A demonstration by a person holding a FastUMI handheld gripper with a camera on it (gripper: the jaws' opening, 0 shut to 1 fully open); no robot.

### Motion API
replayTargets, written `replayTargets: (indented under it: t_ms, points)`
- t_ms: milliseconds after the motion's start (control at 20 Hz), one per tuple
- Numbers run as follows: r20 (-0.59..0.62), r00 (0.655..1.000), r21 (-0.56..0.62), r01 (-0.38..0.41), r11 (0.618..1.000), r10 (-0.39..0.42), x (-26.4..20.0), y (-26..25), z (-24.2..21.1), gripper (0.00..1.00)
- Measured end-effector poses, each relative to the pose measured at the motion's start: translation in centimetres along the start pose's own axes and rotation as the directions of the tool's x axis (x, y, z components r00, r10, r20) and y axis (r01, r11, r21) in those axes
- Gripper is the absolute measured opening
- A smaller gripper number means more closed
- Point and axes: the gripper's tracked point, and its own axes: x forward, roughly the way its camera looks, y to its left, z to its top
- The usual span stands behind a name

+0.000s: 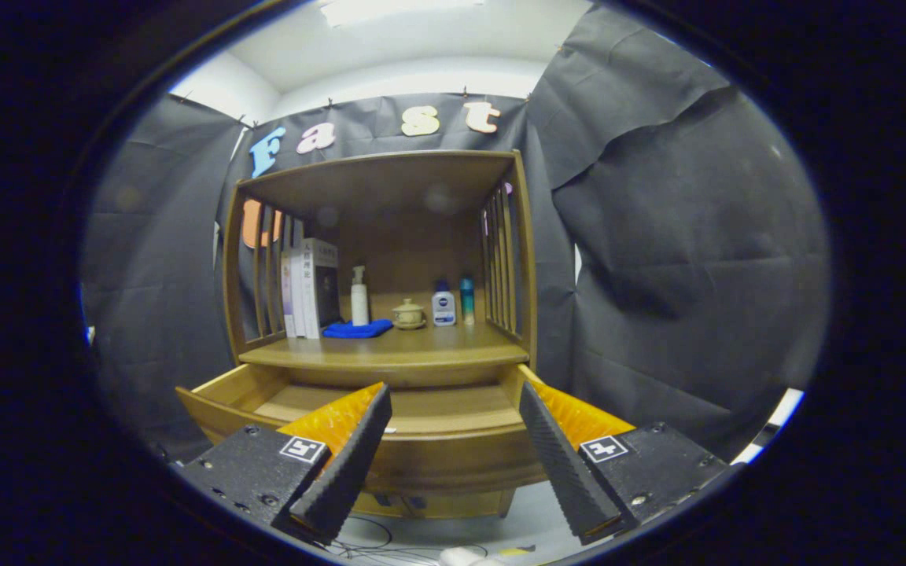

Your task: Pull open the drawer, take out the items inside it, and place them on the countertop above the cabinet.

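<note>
Wood, honey-brown and plain, makes up almost everything ahead, but nearest of all is the gripper (453,424), its two fingers spread wide with nothing between them and touching nothing. They hang in front of and slightly above the drawer (421,452), whose curved front sits just beyond the fingertips. That stance reads as backed off rather than reaching, giving a clear look down into the box.

The drawer stands pulled out from the cabinet (382,259), so the opening step looks done. What shows of its floor is bare board; I can make out no item lying in it, though the fingers and the front panel hide part of the inside, so something small could be tucked out of sight.

Just above and behind the drawer is the counter (390,350), set inside the slatted frame. On it, from the left slats across: a few books (310,287) standing upright against the slats, a blue cloth (357,328) lying flat with a white pump bottle (359,297) at its back, a small lidded ceramic cup (408,314) near the middle, then a squat white bottle (443,306) and a slim teal bottle (467,301) side by side. They sit well back, which leaves the front strip of the counter free, probably for setting things down.

My guess is that the emptying is finished or nearly so.
</note>
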Motion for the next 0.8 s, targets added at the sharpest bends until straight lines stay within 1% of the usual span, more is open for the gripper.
replayTargets:
  t_ms: [150, 300, 400, 500, 600, 700, 800]
  points:
    - [-0.016, 1.000, -0.018, -0.027, 0.999, 0.027, 3.1, 1.6, 2.5, 1.00]
    - [-0.077, 0.995, -0.028, -0.070, 0.997, 0.068, 6.4, 4.0, 3.5, 1.00]
    - [-0.148, 0.985, -0.046, -0.091, 0.995, 0.083, 8.6, 5.5, 3.4, 1.00]
    - [-0.254, 0.964, -0.068, -0.104, 0.992, 0.084, 10.9, 7.2, 2.2, 1.00]
    - [-0.376, 0.922, -0.060, -0.120, 0.991, 0.090, 12.9, 9.2, 0.3, 1.00]
    - [-0.508, 0.855, -0.048, -0.146, 0.988, 0.102, 13.9, 11.0, -2.4, 1.00]
    - [-0.591, 0.799, -0.037, -0.167, 0.985, 0.113, 14.6, 12.4, -4.6, 1.00]
